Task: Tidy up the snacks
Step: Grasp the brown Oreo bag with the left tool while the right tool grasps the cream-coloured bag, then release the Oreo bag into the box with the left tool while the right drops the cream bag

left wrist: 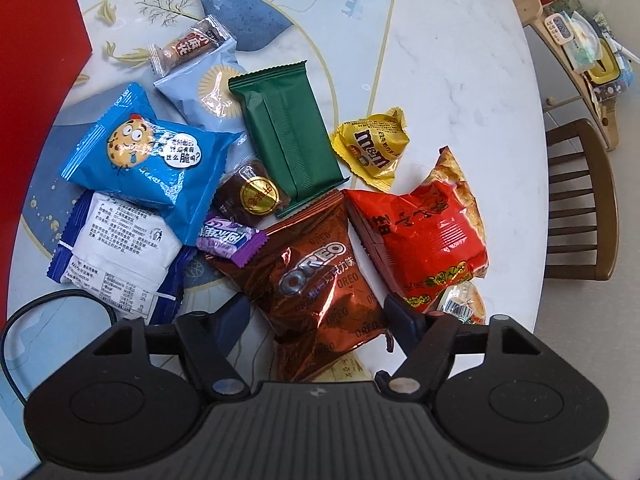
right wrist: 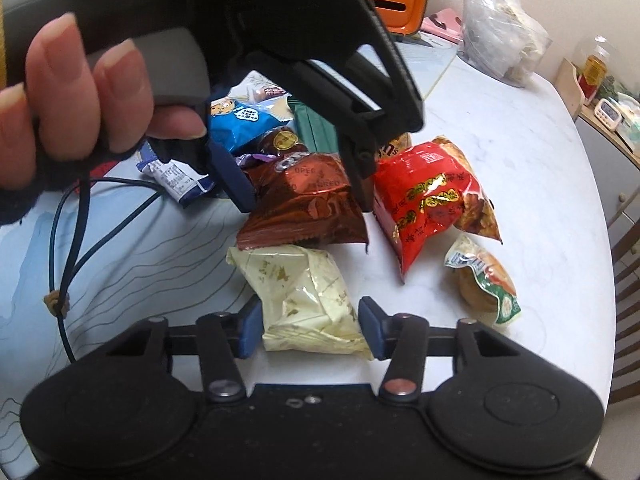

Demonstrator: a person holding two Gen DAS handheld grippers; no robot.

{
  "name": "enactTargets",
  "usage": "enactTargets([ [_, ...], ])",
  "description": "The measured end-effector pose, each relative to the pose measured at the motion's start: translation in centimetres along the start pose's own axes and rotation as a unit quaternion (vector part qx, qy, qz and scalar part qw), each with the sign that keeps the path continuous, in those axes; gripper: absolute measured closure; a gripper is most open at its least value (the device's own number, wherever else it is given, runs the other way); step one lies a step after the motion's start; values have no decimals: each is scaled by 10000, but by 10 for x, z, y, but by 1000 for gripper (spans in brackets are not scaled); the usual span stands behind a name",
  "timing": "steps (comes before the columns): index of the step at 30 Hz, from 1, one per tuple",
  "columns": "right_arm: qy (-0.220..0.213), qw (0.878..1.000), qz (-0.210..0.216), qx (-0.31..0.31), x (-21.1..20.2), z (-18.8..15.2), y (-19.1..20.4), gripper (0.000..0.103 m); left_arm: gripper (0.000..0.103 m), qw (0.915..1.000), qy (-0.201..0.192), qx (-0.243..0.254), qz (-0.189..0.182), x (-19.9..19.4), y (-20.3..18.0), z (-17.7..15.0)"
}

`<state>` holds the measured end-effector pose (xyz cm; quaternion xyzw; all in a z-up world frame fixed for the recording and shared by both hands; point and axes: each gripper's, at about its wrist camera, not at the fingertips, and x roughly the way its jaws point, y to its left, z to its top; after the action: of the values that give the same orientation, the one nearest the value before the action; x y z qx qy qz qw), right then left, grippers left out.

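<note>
A brown Oreo packet (left wrist: 320,280) lies on the round marble table (left wrist: 460,80). My left gripper (left wrist: 320,314) is down over it, one finger on each side, and stands open; the packet is not squeezed. In the right wrist view a hand (right wrist: 80,88) holds that gripper, whose blue fingers (right wrist: 234,178) straddle the Oreo packet (right wrist: 304,200). My right gripper (right wrist: 311,328) is shut on a pale yellow crumpled packet (right wrist: 304,292), both blue pads pressing its sides.
Around the Oreo lie a red packet (left wrist: 424,236), a yellow M&M's bag (left wrist: 372,148), a green packet (left wrist: 288,136), a blue cookie packet (left wrist: 148,152) and a white-and-blue packet (left wrist: 120,256). A small bun packet (right wrist: 486,280) sits near the table's right edge. A chair (left wrist: 580,200) stands beyond it.
</note>
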<state>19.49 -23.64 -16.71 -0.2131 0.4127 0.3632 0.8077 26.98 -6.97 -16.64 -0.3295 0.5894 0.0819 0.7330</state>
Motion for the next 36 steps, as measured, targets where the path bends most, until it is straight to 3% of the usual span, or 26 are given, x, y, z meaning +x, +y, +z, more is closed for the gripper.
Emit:
enactTargets([
  [2,1,9999,-12,105,-3,-2,-1,58,44,10000,-22,32,-23,-3,2,-2],
  [8,48,9981,-39,614,-13,-12,-6,60,53,9998,-130,165,-33,-13,8,-8],
  [19,-195,9884,91,1504,-60,-20,-20,60,56,9972,-357,623,-217,-53,25,-42],
  [28,-413,9810,249,1880,-94,-8,-11,60,56,9832,-1034,1483,-245,-116,31,-78],
  [36,-735,9792,457,1836,-116,23,11,60,56,9740,-1566,1622,-207,-166,63,-90],
])
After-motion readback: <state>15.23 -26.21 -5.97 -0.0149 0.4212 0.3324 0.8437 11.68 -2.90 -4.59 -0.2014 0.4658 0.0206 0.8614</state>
